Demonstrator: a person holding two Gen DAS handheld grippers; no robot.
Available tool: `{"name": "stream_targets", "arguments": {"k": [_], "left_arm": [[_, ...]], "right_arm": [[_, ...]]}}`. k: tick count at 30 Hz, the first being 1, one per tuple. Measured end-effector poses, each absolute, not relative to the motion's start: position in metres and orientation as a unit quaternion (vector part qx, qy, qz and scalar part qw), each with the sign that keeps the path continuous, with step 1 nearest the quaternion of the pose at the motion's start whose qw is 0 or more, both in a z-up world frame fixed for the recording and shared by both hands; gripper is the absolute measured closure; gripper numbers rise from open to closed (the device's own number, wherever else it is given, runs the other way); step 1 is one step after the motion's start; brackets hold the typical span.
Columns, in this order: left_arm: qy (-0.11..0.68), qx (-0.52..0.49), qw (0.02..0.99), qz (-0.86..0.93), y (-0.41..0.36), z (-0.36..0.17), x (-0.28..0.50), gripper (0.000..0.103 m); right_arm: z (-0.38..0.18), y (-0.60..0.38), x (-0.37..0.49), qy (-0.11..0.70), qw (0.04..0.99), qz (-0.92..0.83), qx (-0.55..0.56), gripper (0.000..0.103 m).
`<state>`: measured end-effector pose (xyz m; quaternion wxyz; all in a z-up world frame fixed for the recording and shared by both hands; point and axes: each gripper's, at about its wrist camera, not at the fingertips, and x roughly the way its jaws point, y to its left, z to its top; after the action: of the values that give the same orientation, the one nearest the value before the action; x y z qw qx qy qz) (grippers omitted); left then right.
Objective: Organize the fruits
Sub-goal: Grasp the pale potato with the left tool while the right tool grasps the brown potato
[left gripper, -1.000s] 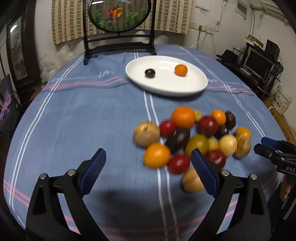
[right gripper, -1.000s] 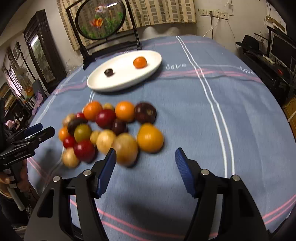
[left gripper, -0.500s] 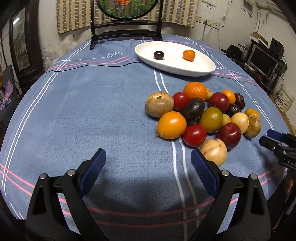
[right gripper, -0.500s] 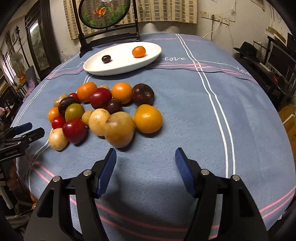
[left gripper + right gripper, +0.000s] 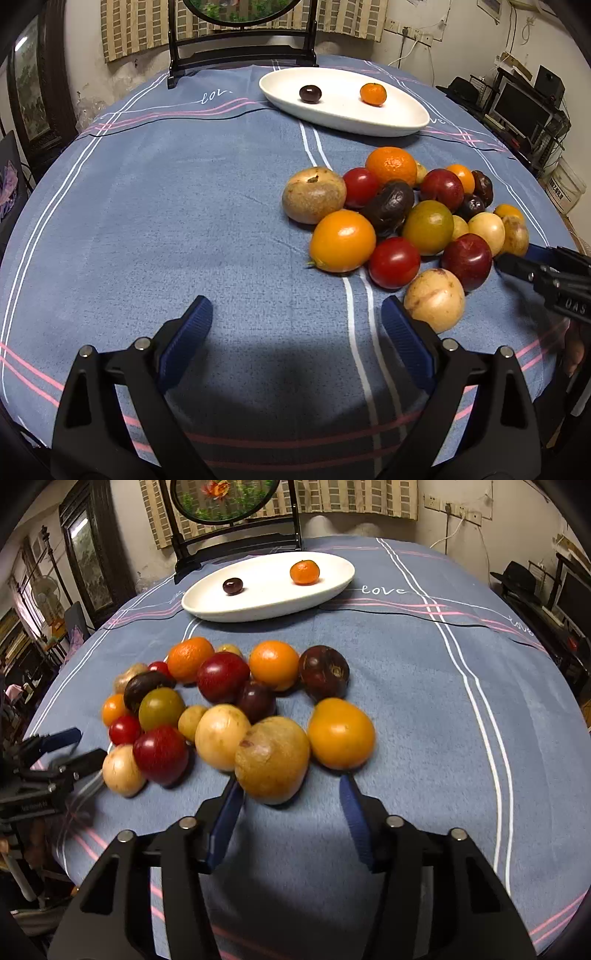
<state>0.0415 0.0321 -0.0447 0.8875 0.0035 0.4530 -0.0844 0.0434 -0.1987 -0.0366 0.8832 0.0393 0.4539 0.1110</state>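
Your right gripper (image 5: 290,797) is closing, nothing between its pads yet; the brownish passion fruit (image 5: 272,757) lies just ahead. Your left gripper (image 5: 295,325) gapes empty beside the fruit pile (image 5: 406,218) on the tablecloth (image 5: 184,206).

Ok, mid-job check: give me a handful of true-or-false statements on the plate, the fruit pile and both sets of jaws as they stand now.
1. The white oval plate holds two fruits. True: a small orange and a dark plum.
2. The fruit pile sits in the plate. False: it lies on the blue tablecloth, nearer than the plate.
3. The left gripper holds a tomato. False: its jaws are open with only cloth between them.
4. The right gripper is closing with no fruit clamped yet. True: a tan passion fruit lies just ahead of its tips.
5. A round screen on a black stand stands behind the plate. True.
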Motion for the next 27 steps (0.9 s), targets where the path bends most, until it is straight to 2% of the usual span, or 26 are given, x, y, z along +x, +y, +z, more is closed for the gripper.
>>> {"name": "stream_targets", "arguments": {"k": [3, 7, 10, 27], "left_arm": [[0.457, 0.002, 0.885, -0.085, 0.032, -0.046, 0.044, 0.007], [0.46, 0.001, 0.883, -0.091, 0.029, -0.045, 0.043, 0.007], [0.459, 0.001, 0.883, -0.1, 0.027, -0.043, 0.04, 0.007], [0.452, -0.004, 0.886, -0.099, 0.02, -0.024, 0.022, 0.007]], "right_arm": [[-0.035, -0.194, 0.05, 0.453, 0.886, 0.094, 0.033, 0.06], [-0.038, -0.193, 0.059, 0.457, 0.886, 0.074, 0.035, 0.06], [-0.038, -0.197, 0.059, 0.453, 0.887, 0.072, 0.046, 0.065], [-0.03, -0.232, 0.017, 0.439, 0.89, 0.097, 0.081, 0.066]]}}
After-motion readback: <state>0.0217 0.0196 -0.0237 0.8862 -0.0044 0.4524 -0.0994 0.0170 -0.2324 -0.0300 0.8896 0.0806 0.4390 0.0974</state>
